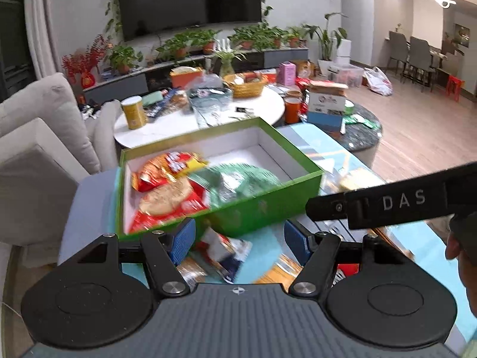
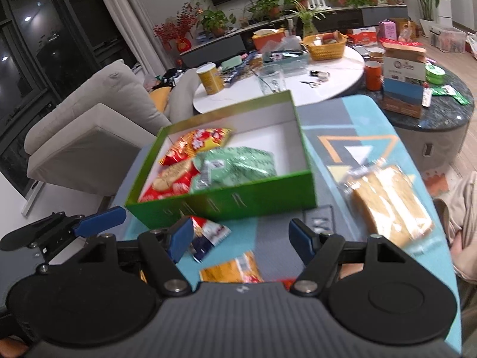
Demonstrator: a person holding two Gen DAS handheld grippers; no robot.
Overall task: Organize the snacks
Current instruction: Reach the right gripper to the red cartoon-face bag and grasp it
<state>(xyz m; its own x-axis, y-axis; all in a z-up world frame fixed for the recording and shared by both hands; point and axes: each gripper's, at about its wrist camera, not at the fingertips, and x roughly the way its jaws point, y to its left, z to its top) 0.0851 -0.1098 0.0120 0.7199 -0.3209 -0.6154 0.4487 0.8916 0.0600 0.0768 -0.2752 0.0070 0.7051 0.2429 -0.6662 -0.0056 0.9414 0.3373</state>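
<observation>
Green cardboard is walling the open box (image 2: 238, 200) that is sitting on the patterned table (image 2: 357, 137). Its left half is already holding three packets: an orange-red bag (image 2: 196, 144) at the back, a red biscuit pack (image 2: 171, 180) in front of it, and a green bag (image 2: 238, 165) lying beside them toward the middle. Its right half is showing bare white floor. Just in front of the box, a red, white and blue packet (image 2: 208, 235) is lying loose, with an orange packet (image 2: 229, 270) nearer the camera. Further right, wrapped sliced bread (image 2: 390, 203) is waiting on the table. Both claws are hanging spread and empty: the left gripper (image 1: 240, 240) and the right gripper (image 2: 240, 238) are hovering over the loose packets. By my judgement, roughly half remains.
</observation>
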